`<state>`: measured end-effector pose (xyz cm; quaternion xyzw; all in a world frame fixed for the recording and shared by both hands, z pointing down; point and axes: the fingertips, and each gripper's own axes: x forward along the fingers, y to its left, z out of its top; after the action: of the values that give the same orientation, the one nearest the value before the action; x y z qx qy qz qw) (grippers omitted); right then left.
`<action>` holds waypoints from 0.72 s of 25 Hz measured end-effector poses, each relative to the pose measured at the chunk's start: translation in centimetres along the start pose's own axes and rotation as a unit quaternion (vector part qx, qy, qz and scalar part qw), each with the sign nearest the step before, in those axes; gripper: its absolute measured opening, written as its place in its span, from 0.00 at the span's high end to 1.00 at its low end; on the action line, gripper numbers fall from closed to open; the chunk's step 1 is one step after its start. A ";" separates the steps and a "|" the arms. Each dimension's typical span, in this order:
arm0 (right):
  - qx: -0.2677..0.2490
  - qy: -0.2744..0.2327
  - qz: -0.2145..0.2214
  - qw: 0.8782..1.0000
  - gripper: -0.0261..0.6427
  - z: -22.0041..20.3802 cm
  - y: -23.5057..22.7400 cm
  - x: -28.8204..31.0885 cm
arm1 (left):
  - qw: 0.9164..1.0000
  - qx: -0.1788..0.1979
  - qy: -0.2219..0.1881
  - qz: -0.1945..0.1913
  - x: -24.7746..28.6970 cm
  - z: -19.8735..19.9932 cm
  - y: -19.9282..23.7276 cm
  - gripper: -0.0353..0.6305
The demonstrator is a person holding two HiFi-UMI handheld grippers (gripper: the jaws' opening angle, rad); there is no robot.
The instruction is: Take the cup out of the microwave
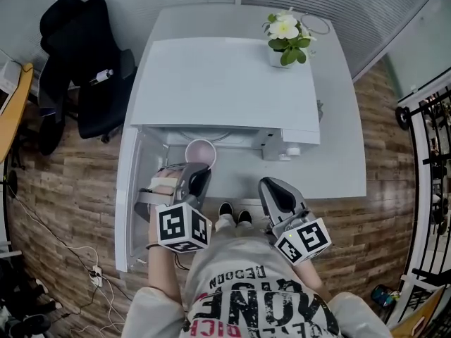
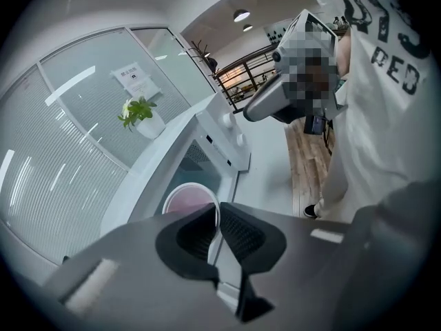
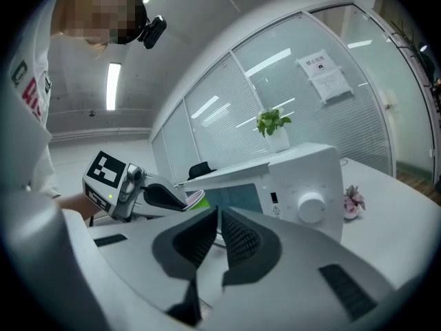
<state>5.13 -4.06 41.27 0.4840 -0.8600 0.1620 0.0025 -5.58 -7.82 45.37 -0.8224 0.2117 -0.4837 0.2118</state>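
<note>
A white microwave (image 1: 225,83) stands on a white table, its door (image 1: 130,189) swung open to the left. A pale pink cup (image 1: 201,150) is just in front of the oven's opening, and my left gripper (image 1: 201,173) is shut on its near rim. In the left gripper view the rim of the cup (image 2: 186,200) runs between the pads of the left gripper (image 2: 218,216). My right gripper (image 1: 271,187) hovers over the table's front edge, right of the cup, shut with nothing between its jaws. In the right gripper view the right gripper (image 3: 219,216) points at the microwave (image 3: 303,178).
A potted plant (image 1: 285,37) sits on the microwave's top at the back right. The table (image 1: 338,160) stretches to the right of the oven. A black office chair (image 1: 84,62) stands on the wooden floor at left. A small pink flower (image 3: 353,200) lies beside the microwave.
</note>
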 end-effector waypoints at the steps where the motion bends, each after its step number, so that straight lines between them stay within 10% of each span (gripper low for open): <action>1: 0.000 0.000 0.003 1.000 0.92 0.1 0.0 -0.2 | 1.000 0.000 0.001 -0.001 -0.2 0.3 -0.2 0.90; 18: -0.019 -0.003 0.049 0.999 0.92 1.2 -0.2 -3.4 | 0.999 -0.018 0.020 0.026 -3.7 3.0 -3.8 0.90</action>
<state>7.23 -1.66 39.66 0.4412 -0.8858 0.1440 0.0013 -4.02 -2.27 43.51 -0.8102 0.2460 -0.4906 0.2057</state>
